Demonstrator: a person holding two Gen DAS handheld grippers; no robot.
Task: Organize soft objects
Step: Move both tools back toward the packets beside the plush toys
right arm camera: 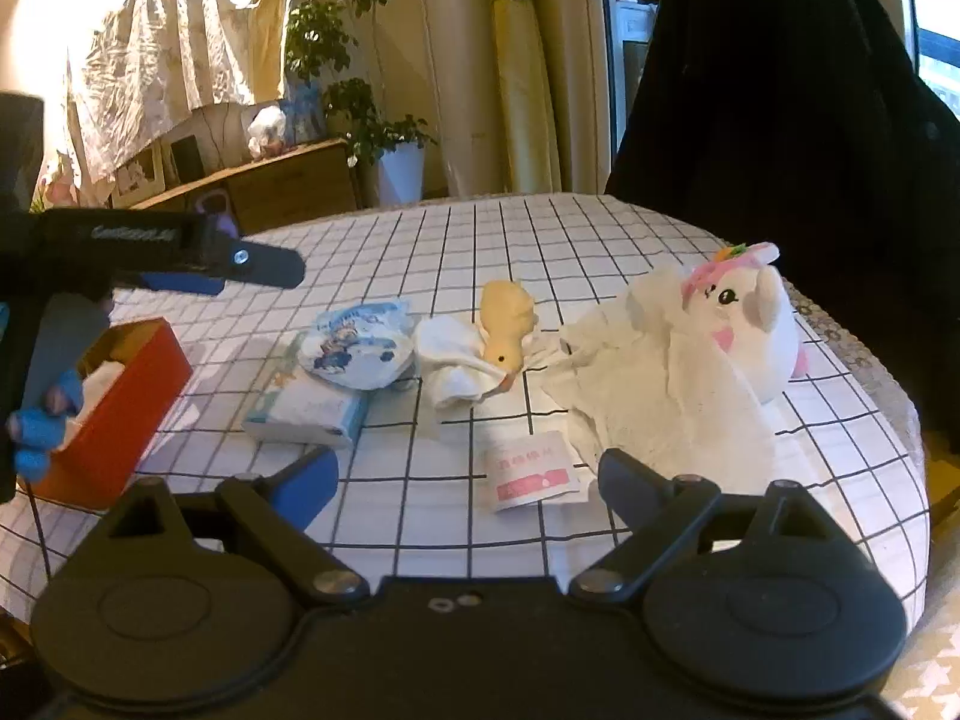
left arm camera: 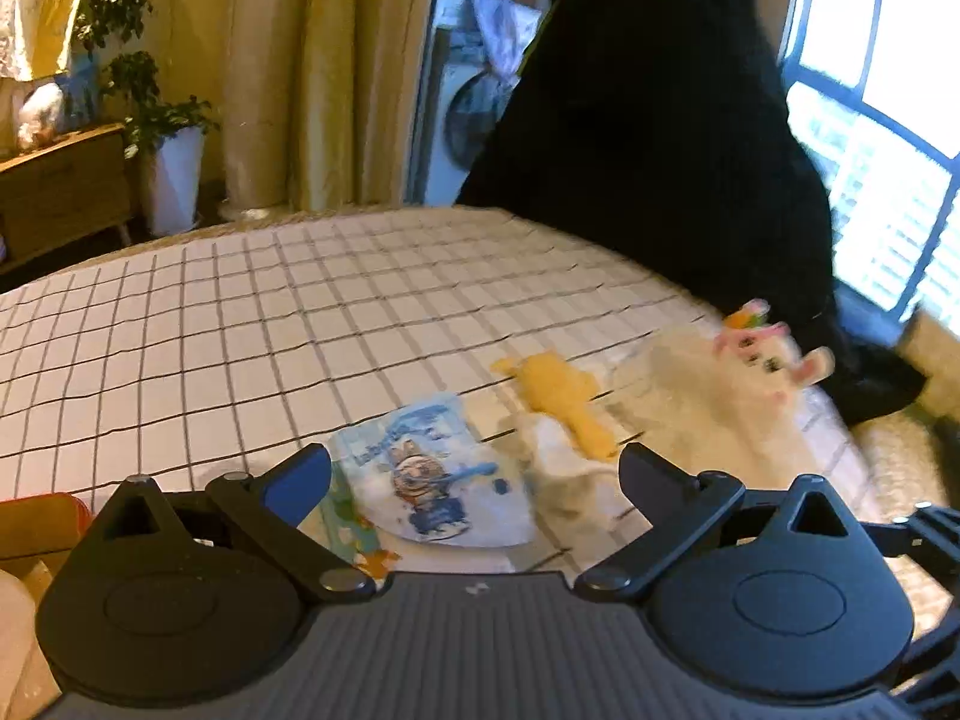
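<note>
Checked cloth over a round tabletop (right arm camera: 456,240), yellow curtains and potted plants behind, a dark garment hanging at the far right edge. Spread along the near half of the tabletop: a red box (right arm camera: 114,414) at the left edge with something white inside; a flat tissue pack (right arm camera: 306,408) with a blue-printed soft pouch (right arm camera: 354,345) lying on its far end; a yellow plush duck (right arm camera: 507,324) resting on a small white cloth (right arm camera: 456,372); a large crumpled white cloth (right arm camera: 654,396) toward the right edge, touching a white plush toy (right arm camera: 750,324) with a pink headband; a pink-and-white sachet (right arm camera: 531,477) near the front edge.

Left gripper (left arm camera: 474,474) hovering over the pouch, fingers wide apart, holding nothing. Right gripper (right arm camera: 468,480) likewise spread and empty, low above the sachet.

Everything here probably light and yielding. Plush best pinched across the body, where stuffing compresses and grips well. Cloths likely to sag and trail, so better taken at a bunched fold than a loose corner. Pouch and sachet probably slick film; edge pinch advisable.
</note>
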